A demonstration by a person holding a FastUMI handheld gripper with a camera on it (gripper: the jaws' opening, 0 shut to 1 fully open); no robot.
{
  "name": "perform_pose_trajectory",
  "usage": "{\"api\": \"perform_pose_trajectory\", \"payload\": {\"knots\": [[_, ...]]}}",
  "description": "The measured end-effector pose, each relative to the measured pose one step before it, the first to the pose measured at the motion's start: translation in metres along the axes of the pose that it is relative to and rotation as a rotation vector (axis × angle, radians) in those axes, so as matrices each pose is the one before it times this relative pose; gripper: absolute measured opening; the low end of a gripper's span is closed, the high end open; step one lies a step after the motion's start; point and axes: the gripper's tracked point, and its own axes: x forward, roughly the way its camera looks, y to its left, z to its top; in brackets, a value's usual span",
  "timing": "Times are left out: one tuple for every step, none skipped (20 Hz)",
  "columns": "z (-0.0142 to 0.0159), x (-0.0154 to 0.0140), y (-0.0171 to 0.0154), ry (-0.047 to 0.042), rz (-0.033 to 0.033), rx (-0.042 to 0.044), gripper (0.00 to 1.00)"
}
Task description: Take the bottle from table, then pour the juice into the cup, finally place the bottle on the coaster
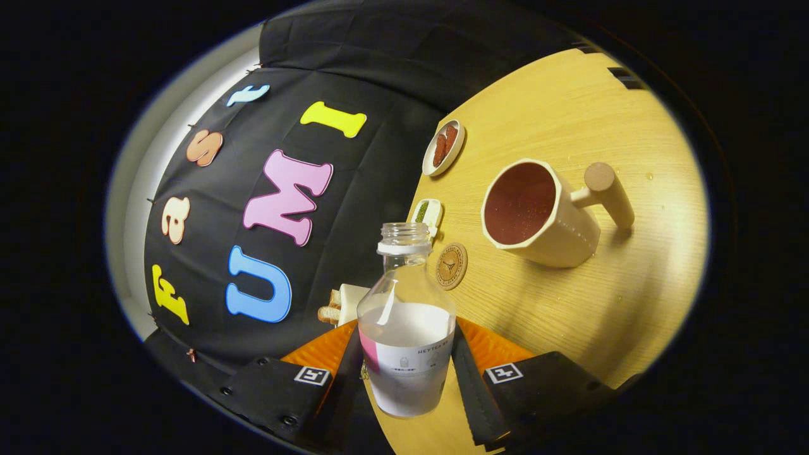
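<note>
A clear uncapped bottle [406,316] with a white label stands between my fingers, and my gripper [407,373] is shut on its lower body. The whole view is rolled, so the table looks tilted. Beyond the bottle's neck lies a small round brown coaster [451,266] on the wooden table [569,303]. Past the coaster stands a cream cup [537,215] with a wooden peg handle, holding dark red juice.
A small oval dish [444,147] with reddish pieces sits near the table's far edge by the black cloth wall. A little white dish [428,213] with something green lies beside the bottle's mouth. Toast slices in a white holder [341,306] sit near the fingers.
</note>
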Motion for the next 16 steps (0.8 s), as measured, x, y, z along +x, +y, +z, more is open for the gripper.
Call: {"api": "perform_pose_trajectory", "payload": {"knots": [[0.00315, 0.00066, -0.00024, -0.01006, 0.00136, 0.01908, 0.74], [0.00534, 0.00158, -0.00089, -0.01363, 0.00017, 0.01946, 0.74], [0.00417, 0.00045, -0.00131, -0.01401, -0.00057, 0.01903, 0.74], [0.00448, 0.00186, -0.00124, -0.00928, -0.00077, 0.02156, 0.74], [0.00150, 0.00252, -0.00053, -0.00593, 0.00026, 0.02262, 0.74], [0.00295, 0.00176, 0.00063, -0.00420, 0.00378, 0.02204, 0.74], [0.00355, -0.00069, 0.00022, -0.00431, 0.00500, 0.01804, 0.74], [0.00349, 0.00078, 0.00137, -0.00496, 0.00425, 0.01677, 0.74], [0.00346, 0.00127, 0.00069, -0.00535, 0.00136, 0.01752, 0.74], [0.00277, 0.00167, -0.00085, -0.00479, -0.00027, 0.02032, 0.74], [0.00270, 0.00075, 0.00002, -0.00415, 0.00106, 0.02283, 0.74], [0.00256, 0.00060, 0.00070, -0.00565, 0.00220, 0.02262, 0.74], [0.00158, -0.00003, 0.00013, -0.00696, 0.00083, 0.02291, 0.74], [0.00182, 0.00165, -0.00037, -0.00506, 0.00097, 0.02422, 0.74], [-0.00129, -0.00116, 0.00044, -0.00264, 0.00280, 0.02418, 0.74], [0.00047, 0.00099, 0.00116, -0.00195, 0.00361, 0.02166, 0.74]]}}
